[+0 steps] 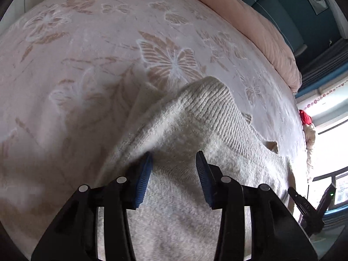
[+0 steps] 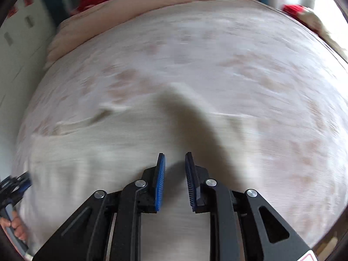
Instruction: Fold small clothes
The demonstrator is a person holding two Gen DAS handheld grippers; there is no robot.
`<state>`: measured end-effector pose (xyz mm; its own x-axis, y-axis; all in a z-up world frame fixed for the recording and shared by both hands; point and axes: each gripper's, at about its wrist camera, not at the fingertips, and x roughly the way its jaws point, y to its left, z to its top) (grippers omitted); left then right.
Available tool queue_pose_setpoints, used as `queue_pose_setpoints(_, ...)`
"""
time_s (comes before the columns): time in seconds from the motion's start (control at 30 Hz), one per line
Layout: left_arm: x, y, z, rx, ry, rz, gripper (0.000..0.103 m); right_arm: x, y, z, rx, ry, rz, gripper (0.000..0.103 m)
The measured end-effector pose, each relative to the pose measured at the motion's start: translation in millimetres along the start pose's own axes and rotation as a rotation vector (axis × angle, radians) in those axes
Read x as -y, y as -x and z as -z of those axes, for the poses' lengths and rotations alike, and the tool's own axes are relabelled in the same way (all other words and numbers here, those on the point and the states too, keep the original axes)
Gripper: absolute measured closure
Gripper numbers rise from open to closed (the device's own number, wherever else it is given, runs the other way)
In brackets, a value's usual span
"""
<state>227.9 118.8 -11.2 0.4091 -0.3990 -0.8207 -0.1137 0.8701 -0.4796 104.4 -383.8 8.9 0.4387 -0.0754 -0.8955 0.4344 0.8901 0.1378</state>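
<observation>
A cream knitted sweater [image 1: 195,143] lies on the bed, its ribbed hem [image 1: 219,108] bunched up and raised. My left gripper [image 1: 174,154] is open just above the sweater, with knit fabric lying between and beneath its blue pads [image 1: 143,178]. In the right wrist view the image is motion-blurred; the sweater [image 2: 108,148] spreads pale across the lower left. My right gripper [image 2: 175,154] is open, jaws a small gap apart, over the sweater with nothing held. The left gripper [image 2: 15,187] shows at the far left edge.
The pink bedspread [image 1: 108,43] with butterfly pattern covers the bed. A folded pink quilt [image 1: 261,28] lies along the far side. A red and cream garment [image 1: 306,126] sits at the bed's right edge by the window. A white wardrobe [image 2: 17,43] stands left.
</observation>
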Motion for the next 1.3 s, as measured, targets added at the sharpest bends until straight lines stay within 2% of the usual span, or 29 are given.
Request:
queue_pose_setpoints(0.03, -1.5, 1.1, 2.5, 0.005, -0.016, 0.003, 0.063, 20.3, -6.2, 3.8, -0.023, -0.023, -0.035, 0.102)
queue_pose_setpoints(0.1, -0.9, 12.3, 10.3, 0.025, -0.03, 0.003, 0.063, 38.1, -5.7, 5.4, -0.017, -0.05, -0.093, 0.102)
queue_pose_setpoints(0.17, -9.2, 36.4, 20.8, 0.067, 0.016, 0.045, 0.058, 30.0, 9.5, 9.5, 0.008, -0.017, -0.056, 0.101)
queue_pose_setpoints(0.23, -18.1, 59.6, 33.8, 0.089, 0.052, 0.07, 0.053, 5.1, 32.7, 19.1, 0.06, 0.062, -0.048, 0.085)
queue_pose_setpoints(0.27, -25.0, 75.5, 43.2, 0.106, 0.064, 0.067, 0.049, -9.8, 38.9, 21.5, 0.083, 0.099, -0.063, 0.083)
queue_pose_setpoints(0.33, -36.4, 99.6, 62.1, 0.131, 0.085, 0.026, 0.039, -30.4, 60.7, 39.5, 0.113, 0.155, -0.115, 0.074)
queue_pose_setpoints(0.4, -50.4, 108.7, 77.4, 0.119, 0.133, 0.016, 0.034, -55.8, 75.2, 62.9, 0.117, 0.192, -0.179, 0.073)
queue_pose_setpoints(0.5, -68.3, 99.5, 99.4, 0.063, 0.243, 0.077, 0.033, -101.8, 76.5, 84.3, 0.083, 0.258, -0.247, 0.073)
queue_pose_setpoints(0.6, -73.4, 92.7, 111.0, 0.091, 0.308, 0.091, 0.033, -147.5, 81.0, 103.5, 0.061, 0.349, -0.266, 0.073)
queue_pose_setpoints(0.7, -62.7, 99.0, 111.2, 0.133, 0.221, 0.057, 0.033, -173.6, 84.7, 118.3, 0.039, 0.41, -0.291, 0.073)
queue_pose_setpoints(0.8, -47.5, 93.5, 103.6, 0.051, 0.06, 0.032, 0.033, -186.1, 83.8, 128.0, 0.027, 0.432, -0.292, 0.073)
queue_pose_setpoints(0.87, -42.8, 89.1, 103.3, 0.004, -0.007, -0.013, 0.033, -189.5, 83.5, 126.5, 0.027, 0.42, -0.298, 0.073)
queue_pose_setpoints(0.9, -42.2, 88.7, 105.3, -0.002, -0.009, -0.012, 0.033, -190.9, 82.5, 123.4, 0.028, 0.412, -0.301, 0.073)
queue_pose_setpoints(1.0, -49.0, 82.1, 109.3, -0.025, 0.068, 0.051, 0.032, -201.4, 81.1, 108.5, 0.04, 0.409, -0.3, 0.073)
queue_pose_setpoints(1.1, -49.9, 69.5, 115.7, -0.031, 0.176, 0.168, 0.032, -220.4, 74.7, 86.8, 0.062, 0.434, -0.282, 0.073)
queue_pose_setpoints(1.2, -51.8, 53.5, 115.5, -0.028, 0.334, 0.297, 0.029, -232.0, 51.4, 61.1, 0.019, 0.378, -0.306, 0.074)
queue_pose_setpoints(1.3, -52.0, 32.6, 115.8, -0.042, 0.472, 0.363, 0.029, -236.3, 19.9, 40.5, -0.034, 0.311, -0.297, 0.081)
